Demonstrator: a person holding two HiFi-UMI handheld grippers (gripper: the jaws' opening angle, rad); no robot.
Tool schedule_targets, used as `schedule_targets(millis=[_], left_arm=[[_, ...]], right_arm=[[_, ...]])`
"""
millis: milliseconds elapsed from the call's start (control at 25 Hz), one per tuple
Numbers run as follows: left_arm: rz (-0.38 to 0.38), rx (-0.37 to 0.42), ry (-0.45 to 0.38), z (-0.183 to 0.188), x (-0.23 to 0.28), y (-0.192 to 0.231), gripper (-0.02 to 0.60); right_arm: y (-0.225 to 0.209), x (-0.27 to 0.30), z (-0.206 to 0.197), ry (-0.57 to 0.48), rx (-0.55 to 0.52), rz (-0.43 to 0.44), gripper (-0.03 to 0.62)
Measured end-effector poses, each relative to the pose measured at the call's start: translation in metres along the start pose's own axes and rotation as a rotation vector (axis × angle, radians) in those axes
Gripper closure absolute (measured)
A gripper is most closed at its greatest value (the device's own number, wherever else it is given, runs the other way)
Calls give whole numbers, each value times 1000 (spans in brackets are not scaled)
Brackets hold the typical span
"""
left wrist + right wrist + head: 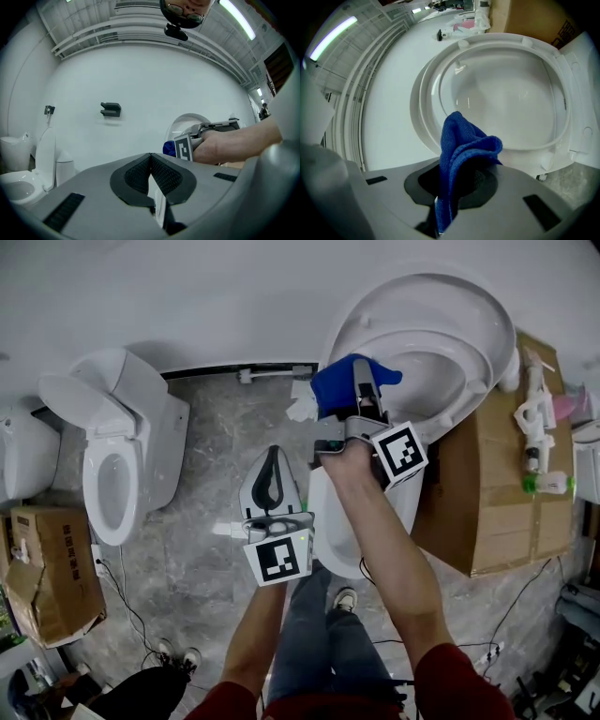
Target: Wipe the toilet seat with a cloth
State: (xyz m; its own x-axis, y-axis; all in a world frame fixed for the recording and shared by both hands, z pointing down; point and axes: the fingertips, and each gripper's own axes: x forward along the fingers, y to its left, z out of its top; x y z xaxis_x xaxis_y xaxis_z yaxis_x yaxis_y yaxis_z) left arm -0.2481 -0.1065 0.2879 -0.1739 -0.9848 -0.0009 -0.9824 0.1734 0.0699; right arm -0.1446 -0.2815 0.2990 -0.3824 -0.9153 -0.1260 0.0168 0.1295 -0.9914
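My right gripper has its fingers clamped on the blue cloth, which stands up out of the jaws in a folded bunch. It points at the raised seat. The cloth's tip lies over the seat's lower left rim, but I cannot tell whether it touches. In the head view the cloth sits at the left edge of the upright seat, above the bowl. My left gripper has its fingers together with nothing between them. It is just off the bowl's left edge and faces the white wall. A cardboard box stands on the toilet's right.
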Motion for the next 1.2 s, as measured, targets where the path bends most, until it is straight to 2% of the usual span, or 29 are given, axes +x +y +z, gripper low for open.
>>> schedule_targets(millis=[160,280,640,720,840,1200], left_arm=[[-14,-3,-8,8,-1,-9,566],[-25,-9,-12,15,0,-15,566],[-89,-10,-30,19,6,-42,566],[-100,-13,-10,16,7,-47,566],[-122,-8,-5,12,11,-57,566],[-196,5,8,-2,23,-92,566]], right_arm=[[33,9,16,15,-106,41,540],[55,19,23,70,-286,38,540],[68,19,25,264,-1138,-37,540],[71,18,29,281,-1278,-39,540],[73,16,42,275,-1361,-38,540],[69,9,125,181,-1392,-127,540]])
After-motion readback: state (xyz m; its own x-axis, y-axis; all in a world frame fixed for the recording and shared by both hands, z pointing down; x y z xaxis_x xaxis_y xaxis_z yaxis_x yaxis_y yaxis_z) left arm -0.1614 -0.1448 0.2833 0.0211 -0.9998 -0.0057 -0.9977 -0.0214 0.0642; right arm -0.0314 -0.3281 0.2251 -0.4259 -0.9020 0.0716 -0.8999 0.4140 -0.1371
